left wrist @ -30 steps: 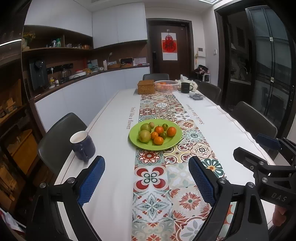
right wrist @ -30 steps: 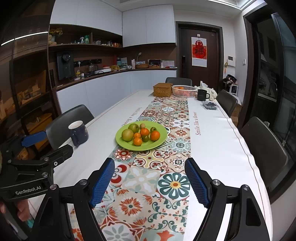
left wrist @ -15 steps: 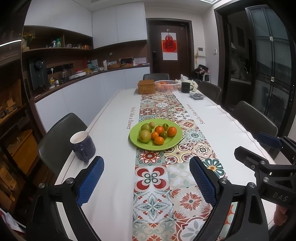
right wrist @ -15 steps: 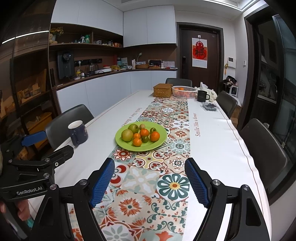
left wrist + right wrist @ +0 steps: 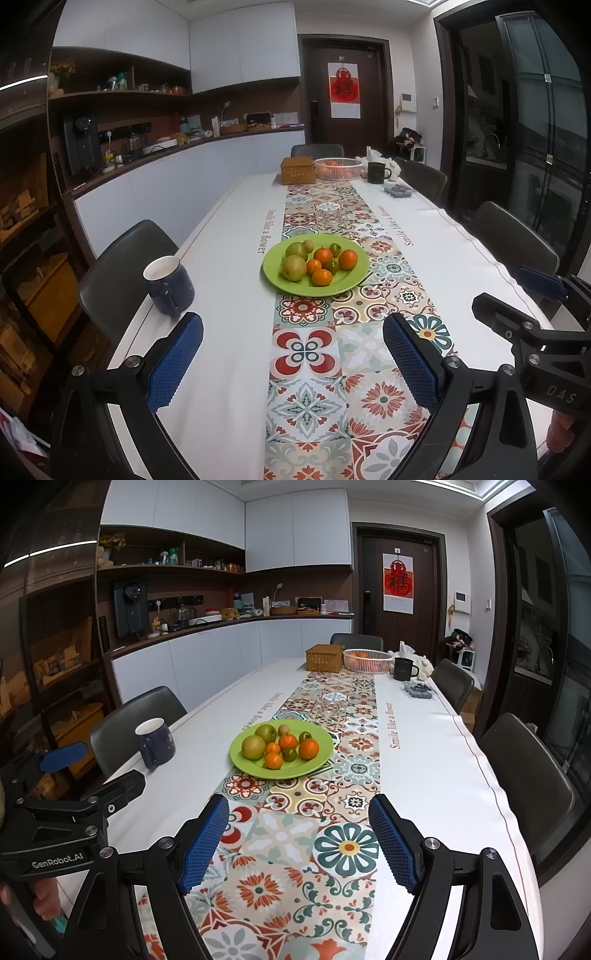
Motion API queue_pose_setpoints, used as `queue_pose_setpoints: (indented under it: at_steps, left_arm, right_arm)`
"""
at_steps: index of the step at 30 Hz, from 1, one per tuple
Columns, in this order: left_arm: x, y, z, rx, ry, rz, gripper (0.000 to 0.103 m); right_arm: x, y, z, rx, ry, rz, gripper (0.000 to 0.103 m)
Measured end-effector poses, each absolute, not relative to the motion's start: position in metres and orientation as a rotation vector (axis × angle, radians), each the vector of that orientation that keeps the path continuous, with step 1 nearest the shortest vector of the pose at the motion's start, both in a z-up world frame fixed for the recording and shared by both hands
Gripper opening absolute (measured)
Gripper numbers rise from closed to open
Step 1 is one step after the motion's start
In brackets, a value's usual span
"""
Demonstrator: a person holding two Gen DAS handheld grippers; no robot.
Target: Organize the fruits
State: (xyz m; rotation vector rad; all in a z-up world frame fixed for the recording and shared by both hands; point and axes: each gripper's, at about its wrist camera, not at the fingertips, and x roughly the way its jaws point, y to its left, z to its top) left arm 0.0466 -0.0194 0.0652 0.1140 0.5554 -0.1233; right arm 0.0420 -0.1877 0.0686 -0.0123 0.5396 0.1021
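I have both tools hovering over the near end of the table, each angled down toward the patterned runner. My left gripper has just been opening and its blue pads now stand spread wide with nothing between them — only the runner shows in the gap. My right gripper is also released, its jaws parted and empty.

The fruits sit farther along, piled on a green plate that rests partly on the runner and partly on the white cloth: two greenish pears on its left side, several oranges toward the middle and right, and a couple of small green fruits among them.

A dark blue mug stands near the table's left edge, just ahead of my left tool. At the far end I see a wicker box, a white basket holding something orange, and a black mug — all well apart from the plate.
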Motion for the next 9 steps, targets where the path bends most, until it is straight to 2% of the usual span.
queue_pose_setpoints:
  at_steps: [9]
  left_arm:
    - [0.047,-0.0185,0.0616,0.11,0.563,-0.119,0.1]
  right_arm:
    - [0.0442,-0.1883,0.0643,-0.012,0.547,0.102,0.079]
